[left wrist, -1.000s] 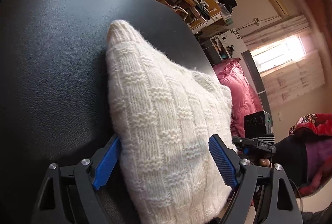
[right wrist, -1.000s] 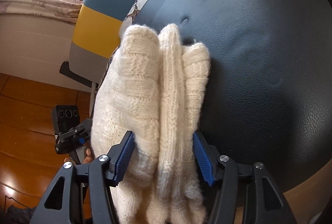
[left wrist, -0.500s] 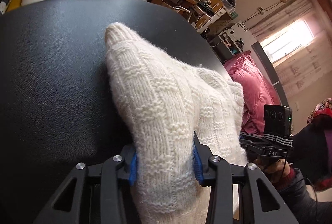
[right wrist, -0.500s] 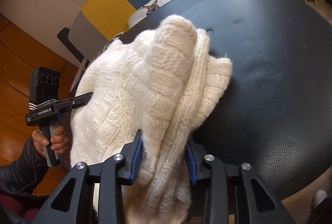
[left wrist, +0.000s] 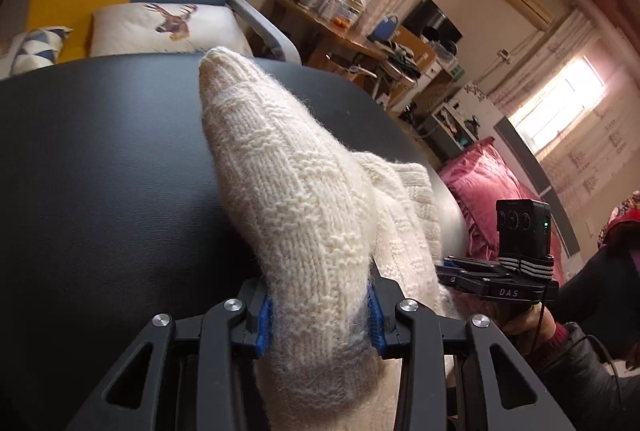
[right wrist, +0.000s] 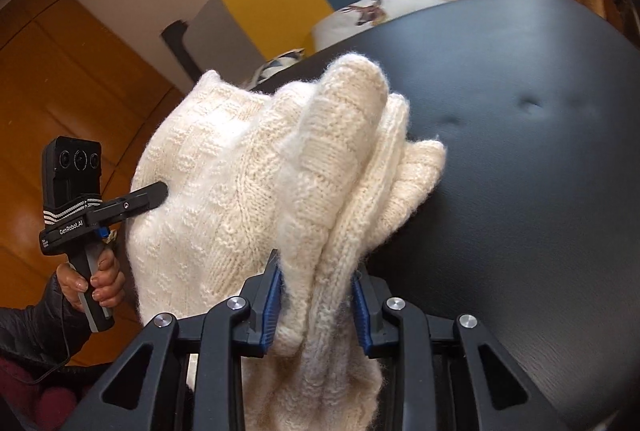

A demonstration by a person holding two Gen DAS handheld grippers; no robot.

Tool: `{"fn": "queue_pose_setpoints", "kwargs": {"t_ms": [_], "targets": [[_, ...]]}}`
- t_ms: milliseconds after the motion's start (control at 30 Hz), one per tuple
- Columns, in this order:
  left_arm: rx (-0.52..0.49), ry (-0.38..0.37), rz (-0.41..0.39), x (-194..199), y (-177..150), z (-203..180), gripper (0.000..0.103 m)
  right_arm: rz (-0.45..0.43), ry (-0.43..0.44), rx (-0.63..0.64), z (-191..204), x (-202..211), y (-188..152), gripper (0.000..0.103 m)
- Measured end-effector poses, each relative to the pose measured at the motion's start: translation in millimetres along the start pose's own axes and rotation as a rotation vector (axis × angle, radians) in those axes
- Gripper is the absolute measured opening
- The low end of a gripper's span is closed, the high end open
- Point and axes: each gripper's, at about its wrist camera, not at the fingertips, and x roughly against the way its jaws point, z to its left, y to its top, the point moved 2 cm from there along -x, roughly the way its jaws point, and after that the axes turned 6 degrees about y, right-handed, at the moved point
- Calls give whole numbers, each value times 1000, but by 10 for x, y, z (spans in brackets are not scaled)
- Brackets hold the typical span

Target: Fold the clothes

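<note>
— What lies under it all?
— A black leather tabletop (left wrist: 100, 171), with a deer-print cushion (left wrist: 168, 27) behind.
— And the garment?
— A cream knitted sweater (left wrist: 296, 199), bunched and lifted off the tabletop's near edge.
— The grippers?
— The left gripper (left wrist: 318, 311) and right gripper (right wrist: 316, 305) have just been closing; each now pinches a thick fold of sweater between blue pads.
</note>
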Motion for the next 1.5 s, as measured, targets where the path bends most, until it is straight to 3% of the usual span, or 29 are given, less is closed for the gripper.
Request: {"fn": "queue_pose_setpoints", "kwargs": {"t_ms": [267, 500, 667, 800, 967, 1133, 1200, 1333, 1400, 1500], "targets": [[111, 164, -130, 830, -185, 647, 37, 100, 154, 157, 629, -778, 403, 30], [311, 339, -269, 1752, -532, 1523, 38, 246, 300, 339, 1711, -1966, 841, 28], [470, 474, -345, 2434, -925, 2239, 38, 373, 375, 454, 2400, -2690, 794, 24], [596, 571, -370, 2802, -1232, 2812, 38, 461, 393, 528, 2884, -3322, 793, 24], [765, 645, -370, 3070, -1593, 3428, 38, 549, 325, 573, 3150, -3952, 734, 24], [862, 657, -340, 3166, -1828, 3833, 42, 588, 275, 594, 3217, -4009, 556, 28], [884, 638, -341, 3179, -1885, 3910, 45, 564, 249, 615, 3298, -3932, 533, 32], [913, 609, -351, 3193, -1916, 3861, 51, 379, 149, 806, 3568, -3708, 689, 33], [920, 626, -355, 3232, -1888, 3798, 51, 326, 220, 891, 3858, -3626, 711, 33], [899, 694, -395, 3370, -1857, 3614, 51, 333, 291, 1050, 4222, -3592, 502, 33]]}}
